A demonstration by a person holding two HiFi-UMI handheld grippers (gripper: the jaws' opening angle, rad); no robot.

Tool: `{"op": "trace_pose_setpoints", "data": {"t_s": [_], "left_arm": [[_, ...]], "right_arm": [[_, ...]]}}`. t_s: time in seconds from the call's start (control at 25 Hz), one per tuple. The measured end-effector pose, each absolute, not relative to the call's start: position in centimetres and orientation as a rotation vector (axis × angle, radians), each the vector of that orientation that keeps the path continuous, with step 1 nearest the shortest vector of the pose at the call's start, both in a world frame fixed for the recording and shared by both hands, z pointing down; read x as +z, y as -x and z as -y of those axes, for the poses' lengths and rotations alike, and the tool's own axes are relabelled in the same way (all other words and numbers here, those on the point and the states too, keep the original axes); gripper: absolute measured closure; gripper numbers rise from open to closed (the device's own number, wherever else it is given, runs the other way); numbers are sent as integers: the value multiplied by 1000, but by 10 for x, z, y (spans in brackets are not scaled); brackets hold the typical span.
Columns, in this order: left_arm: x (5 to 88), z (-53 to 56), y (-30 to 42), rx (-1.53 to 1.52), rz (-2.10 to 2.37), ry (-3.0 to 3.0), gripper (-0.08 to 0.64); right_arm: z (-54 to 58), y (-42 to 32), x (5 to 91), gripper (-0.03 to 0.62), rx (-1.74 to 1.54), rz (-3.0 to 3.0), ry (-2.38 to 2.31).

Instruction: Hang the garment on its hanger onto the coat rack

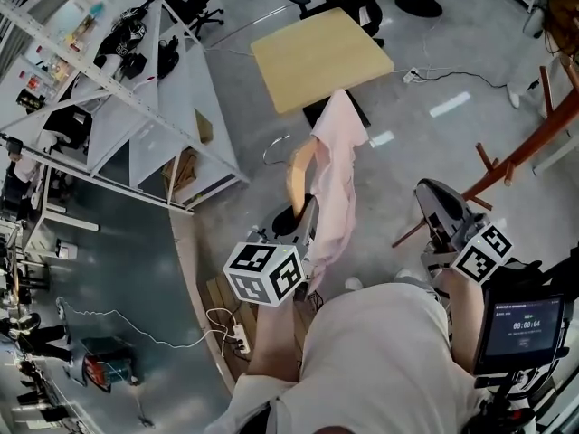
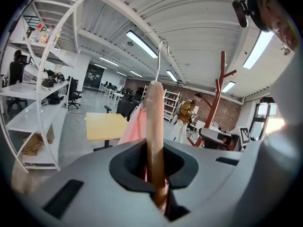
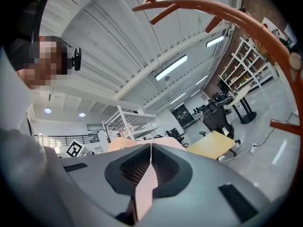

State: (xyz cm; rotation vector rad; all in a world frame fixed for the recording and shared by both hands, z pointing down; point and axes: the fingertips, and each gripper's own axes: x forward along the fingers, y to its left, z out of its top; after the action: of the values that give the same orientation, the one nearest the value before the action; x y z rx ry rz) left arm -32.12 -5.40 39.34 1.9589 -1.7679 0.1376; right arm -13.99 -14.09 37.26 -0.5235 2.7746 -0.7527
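**Hook turned away from the rack**

The garment (image 1: 336, 174) is held in the air in front of the person, draped over the hanger (image 1: 297, 177). It is well apart from the rack (image 1: 534, 138), which stands to the right. The hanger's wooden arm is clamped in the closed left gripper (image 1: 308, 217). The right gripper (image 1: 432, 197) is closed too, with a strip of pink cloth seen between its jaws.

Slipping is judged the main risk. The hanger is gripped by one end and tipped, so the cloth, bunched to one side, could be shed. The arm could also be levered round in the jaws. A missed peg is likely unless the hanger is turned first. Its long axis is carried straight out from the left jaws, and the hook (image 2: 161, 56) appears to be pointed left, away from the rack.
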Motion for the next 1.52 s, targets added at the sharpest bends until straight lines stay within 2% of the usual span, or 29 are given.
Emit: {"op": "trace_pose_setpoints", "data": {"t_s": [0.68, 1.36, 1.52], "left_arm": [[400, 115, 300, 192, 1714, -2026, 537], [358, 180, 219, 317, 1583, -2317, 537], [329, 196, 179, 336, 1544, -2380, 537]], "right_arm": [[163, 89, 384, 580, -737, -2693, 651], [174, 29, 394, 580, -695, -2569, 828], [179, -1, 374, 580, -680, -2546, 845]]}}
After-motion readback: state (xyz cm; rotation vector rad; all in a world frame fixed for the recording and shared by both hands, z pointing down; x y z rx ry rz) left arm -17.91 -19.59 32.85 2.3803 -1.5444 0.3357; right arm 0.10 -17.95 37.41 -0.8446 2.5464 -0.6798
